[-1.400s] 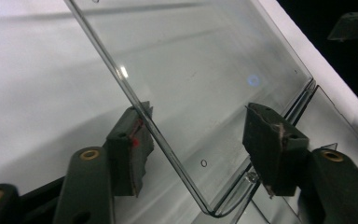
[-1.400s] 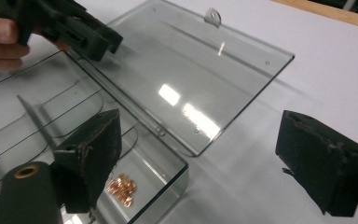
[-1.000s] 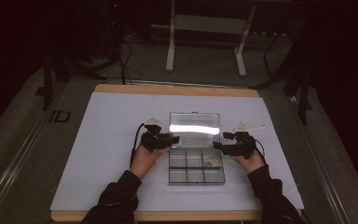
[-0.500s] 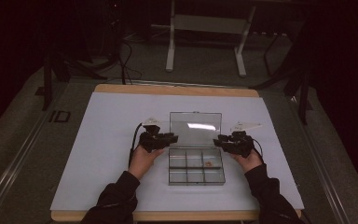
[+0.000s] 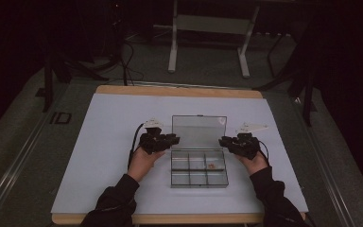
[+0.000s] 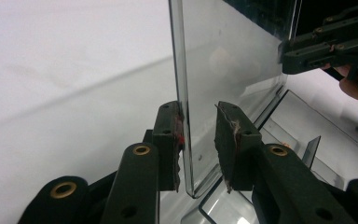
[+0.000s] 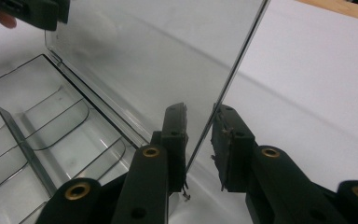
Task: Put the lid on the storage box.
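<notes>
Light: dim room, desk (image 5: 99, 156) lit from above; surroundings black | Glare: pale sheen on clear lid (image 5: 199, 126) | Focus: near jaws soft

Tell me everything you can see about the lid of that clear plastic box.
The lid is a thin, clear, smoke-tinted plastic sheet with rounded corners, hinged along the far edge of the divided box. It stands open, about upright. Each side edge sits between a gripper's fingers: the left gripper has one pad against it, the other apart; the right gripper straddles its edge, contact unclear. Both sets of fingers have just been closing.
</notes>
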Tool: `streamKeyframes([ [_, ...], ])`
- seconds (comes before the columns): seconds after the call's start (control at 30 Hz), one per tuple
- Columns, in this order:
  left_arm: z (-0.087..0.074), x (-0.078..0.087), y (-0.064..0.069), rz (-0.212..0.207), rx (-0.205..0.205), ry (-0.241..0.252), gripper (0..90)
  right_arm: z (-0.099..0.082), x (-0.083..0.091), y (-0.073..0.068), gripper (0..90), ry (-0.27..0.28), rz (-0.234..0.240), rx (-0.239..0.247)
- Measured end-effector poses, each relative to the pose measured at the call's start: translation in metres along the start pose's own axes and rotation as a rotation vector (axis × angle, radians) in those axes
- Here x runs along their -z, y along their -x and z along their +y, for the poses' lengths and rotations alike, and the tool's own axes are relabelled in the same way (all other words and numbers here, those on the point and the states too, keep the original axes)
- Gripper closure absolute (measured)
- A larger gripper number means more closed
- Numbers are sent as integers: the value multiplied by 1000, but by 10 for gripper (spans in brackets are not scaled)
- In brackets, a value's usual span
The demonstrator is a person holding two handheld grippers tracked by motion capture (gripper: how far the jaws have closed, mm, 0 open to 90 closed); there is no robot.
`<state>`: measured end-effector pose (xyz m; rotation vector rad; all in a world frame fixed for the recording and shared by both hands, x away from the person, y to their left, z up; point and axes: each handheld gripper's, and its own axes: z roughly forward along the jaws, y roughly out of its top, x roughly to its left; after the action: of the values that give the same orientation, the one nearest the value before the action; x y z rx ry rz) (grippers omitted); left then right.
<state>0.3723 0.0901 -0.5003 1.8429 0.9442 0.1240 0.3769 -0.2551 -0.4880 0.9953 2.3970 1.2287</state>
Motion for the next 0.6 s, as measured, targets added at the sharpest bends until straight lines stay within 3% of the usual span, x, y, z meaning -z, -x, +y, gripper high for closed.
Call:
streamKeyframes([
  [0.17,4,6,0,-2,9,15,718,4,5,1,753,21,12,-11],
  [0.3,6,9,3,6,-11,9,729,6,10,4,770,27,26,-23],
  [0.6,6,15,9,8,-35,14,756,10,18,-2,804,34,9,18],
])
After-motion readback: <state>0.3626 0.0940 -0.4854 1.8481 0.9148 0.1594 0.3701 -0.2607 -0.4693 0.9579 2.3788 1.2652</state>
